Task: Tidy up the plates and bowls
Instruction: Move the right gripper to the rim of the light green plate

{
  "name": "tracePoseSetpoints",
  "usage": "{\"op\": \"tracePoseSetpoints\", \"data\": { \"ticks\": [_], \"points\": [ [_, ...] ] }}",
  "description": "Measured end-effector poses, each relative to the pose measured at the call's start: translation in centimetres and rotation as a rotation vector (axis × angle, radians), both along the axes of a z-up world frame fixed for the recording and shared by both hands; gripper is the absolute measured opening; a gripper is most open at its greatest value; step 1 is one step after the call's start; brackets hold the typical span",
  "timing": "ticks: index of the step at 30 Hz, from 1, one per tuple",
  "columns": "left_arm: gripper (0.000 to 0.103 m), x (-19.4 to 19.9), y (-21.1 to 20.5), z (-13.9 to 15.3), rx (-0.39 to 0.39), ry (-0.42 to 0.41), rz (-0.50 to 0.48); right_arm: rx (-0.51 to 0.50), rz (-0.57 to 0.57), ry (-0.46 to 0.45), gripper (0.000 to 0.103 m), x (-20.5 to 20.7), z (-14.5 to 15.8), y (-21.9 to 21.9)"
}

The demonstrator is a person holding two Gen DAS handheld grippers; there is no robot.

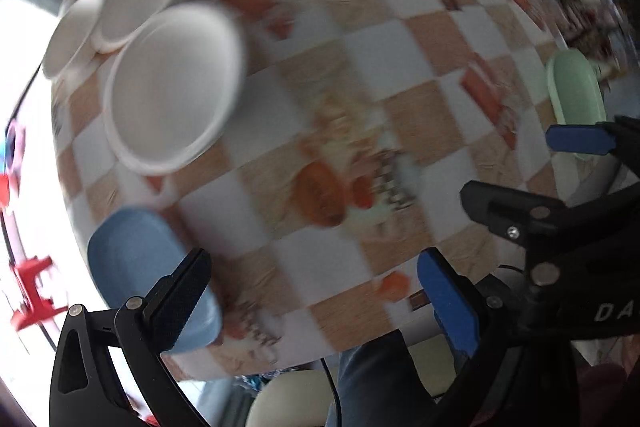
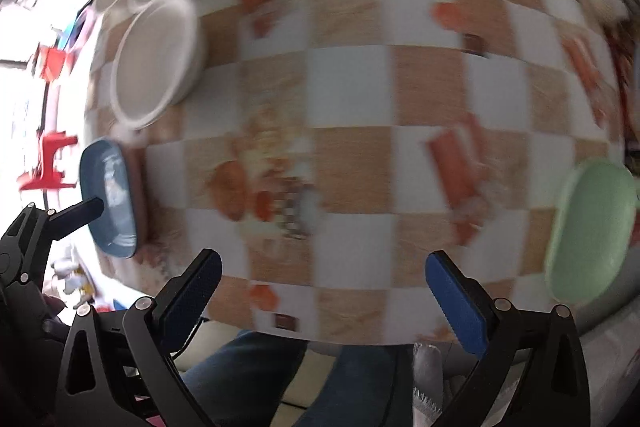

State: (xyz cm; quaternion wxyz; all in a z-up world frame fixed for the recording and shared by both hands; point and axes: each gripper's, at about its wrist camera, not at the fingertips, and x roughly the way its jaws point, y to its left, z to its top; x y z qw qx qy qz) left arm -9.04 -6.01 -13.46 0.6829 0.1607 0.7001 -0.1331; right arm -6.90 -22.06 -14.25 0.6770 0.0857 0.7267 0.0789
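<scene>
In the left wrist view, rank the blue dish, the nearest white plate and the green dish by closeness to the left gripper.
From the left gripper:
1. Blue dish, right beside the left-hand finger at the table's near edge.
2. Nearest white plate, further up on the left side.
3. Green dish, far across at the right edge, partly behind the right gripper.

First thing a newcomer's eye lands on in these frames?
The checkered tablecloth fills both views. Next, the cluster of white dishes at its upper left, then the blue dish at the left edge and the green dish at the right edge. Both the left gripper and right gripper hang over the cloth, jaws wide apart, holding nothing.
</scene>
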Motion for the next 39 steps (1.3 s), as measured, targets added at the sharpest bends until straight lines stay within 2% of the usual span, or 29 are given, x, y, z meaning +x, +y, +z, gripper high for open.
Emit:
{"op": "tracePoseSetpoints", "data": {
  "ticks": [8,15,20,28,31,35,39],
  "points": [
    [0.103,0.2,-8.3,-1.1,0.012,0.022,-0.109,-0.068,-0.162,0.029,0.103,-2.1,-1.0,-9.0],
    [0.103,0.0,-14.0,-1.6,-0.009,0.016,-0.113,-0.132,-0.27,0.023,0.103,-3.7,-1.3,-16.0],
    [0.103,0.6,-16.8,-2.2,-0.026,-0.001,-0.076,-0.157,-0.326,0.029,0.103,-3.8,-1.8,-20.3],
    [0.103,1.3,-20.8,-4.3,-0.01,0.006,-0.024,-0.21,-0.356,0.04,0.103,-4.1,-3.6,-25.0],
    [0.103,2.0,-23.0,-4.7,0.008,-0.003,-0.035,-0.23,-0.355,0.043,0.103,-4.1,-4.1,-26.2],
    [0.103,2.7,-25.3,-6.3,0.019,-0.008,-0.034,-0.233,-0.36,0.037,0.103,-3.8,-4.6,-27.4],
    [0.103,3.2,-27.5,-8.3,0.061,-0.018,-0.057,-0.235,-0.35,0.051,0.103,-3.3,-5.5,-28.0]
  ]
}}
